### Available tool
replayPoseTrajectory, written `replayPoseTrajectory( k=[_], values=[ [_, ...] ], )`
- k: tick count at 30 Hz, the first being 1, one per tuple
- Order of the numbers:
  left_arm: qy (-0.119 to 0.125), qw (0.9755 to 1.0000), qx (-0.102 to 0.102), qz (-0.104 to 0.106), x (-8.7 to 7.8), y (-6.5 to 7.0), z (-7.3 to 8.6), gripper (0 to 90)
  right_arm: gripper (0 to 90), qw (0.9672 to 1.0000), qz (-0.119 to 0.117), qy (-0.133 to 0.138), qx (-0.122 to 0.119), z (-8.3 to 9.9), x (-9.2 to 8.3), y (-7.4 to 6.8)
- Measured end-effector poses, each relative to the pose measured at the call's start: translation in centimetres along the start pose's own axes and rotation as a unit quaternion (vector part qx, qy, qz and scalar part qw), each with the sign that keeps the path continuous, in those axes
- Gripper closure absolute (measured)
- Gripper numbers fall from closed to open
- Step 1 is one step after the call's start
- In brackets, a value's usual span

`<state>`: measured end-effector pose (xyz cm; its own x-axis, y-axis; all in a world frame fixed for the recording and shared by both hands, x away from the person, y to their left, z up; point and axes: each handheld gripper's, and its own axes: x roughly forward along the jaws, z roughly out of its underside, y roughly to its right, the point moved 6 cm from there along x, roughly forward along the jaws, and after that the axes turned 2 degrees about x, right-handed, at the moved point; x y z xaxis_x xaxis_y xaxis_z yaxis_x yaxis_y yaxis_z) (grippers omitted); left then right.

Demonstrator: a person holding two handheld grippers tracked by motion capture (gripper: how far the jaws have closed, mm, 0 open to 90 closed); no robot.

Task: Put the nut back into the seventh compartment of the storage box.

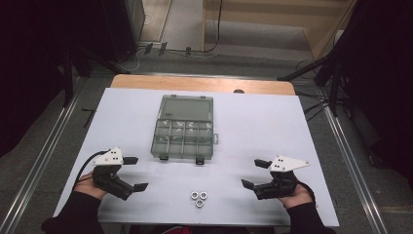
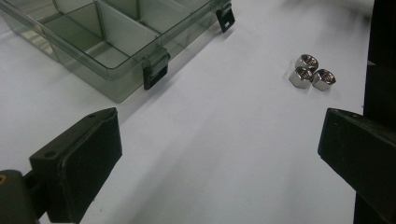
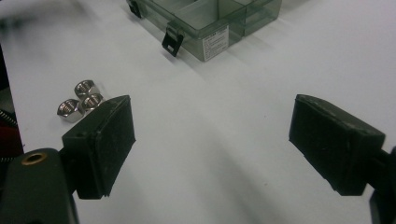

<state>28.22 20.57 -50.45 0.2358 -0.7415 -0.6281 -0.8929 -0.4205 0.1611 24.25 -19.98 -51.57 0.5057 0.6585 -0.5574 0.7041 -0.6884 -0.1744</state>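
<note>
Three steel hex nuts (image 1: 199, 197) lie bunched together near the table's front edge; the same nuts (image 2: 310, 74) sit ahead and right in the left gripper view, and the nuts (image 3: 80, 101) sit left of the near jaw in the right gripper view. A clear grey compartment box (image 1: 184, 128) lies open at the table's middle, lid folded back. My left gripper (image 1: 135, 173) rests at the front left, open, nothing between its jaws. My right gripper (image 1: 254, 173) rests at the front right, open and empty too. Both point inward at the nuts.
The white tabletop (image 1: 253, 122) ends in a wooden strip at the far side. The box's two black latches (image 2: 155, 74) hang at its near wall. Dark stands and cables flank the table on the floor.
</note>
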Motion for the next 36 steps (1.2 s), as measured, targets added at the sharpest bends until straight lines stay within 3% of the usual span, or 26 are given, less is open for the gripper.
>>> replayPoseTrajectory(
  k=[5,8,16,17,22,28,36],
  values=[
    [-0.004,1.0000,-0.002,-0.001,0.0,-0.1,0.1,0.0,14.0,0.9999,-0.007,0.011,0.007,-0.1,-0.1,0.0],
    [-0.005,1.0000,-0.003,-0.001,0.0,-0.1,0.1,0.0,14.0,0.9995,-0.020,-0.015,0.018,0.1,0.0,0.0],
    [-0.004,1.0000,-0.002,0.002,0.0,-0.1,0.1,0.0,14.6,0.9999,0.002,0.004,0.013,-0.3,0.0,0.3],
    [-0.004,1.0000,-0.004,0.000,0.0,-0.1,0.0,0.0,15.1,0.9995,0.024,-0.009,0.021,0.0,0.1,0.7],
    [0.003,1.0000,-0.006,0.001,-0.1,-0.2,0.0,0.0,14.5,0.9996,0.002,-0.014,0.024,0.0,-0.1,0.6],
    [0.007,0.9999,-0.010,0.006,-0.1,-0.2,-0.1,0.0,23.9,1.0000,-0.001,-0.002,0.007,-0.5,-0.1,0.6],
    [0.000,0.9999,-0.010,0.005,0.0,-0.3,0.0,0.0,23.6,0.9999,-0.013,0.002,-0.001,-0.9,0.2,0.4]
  ],
)
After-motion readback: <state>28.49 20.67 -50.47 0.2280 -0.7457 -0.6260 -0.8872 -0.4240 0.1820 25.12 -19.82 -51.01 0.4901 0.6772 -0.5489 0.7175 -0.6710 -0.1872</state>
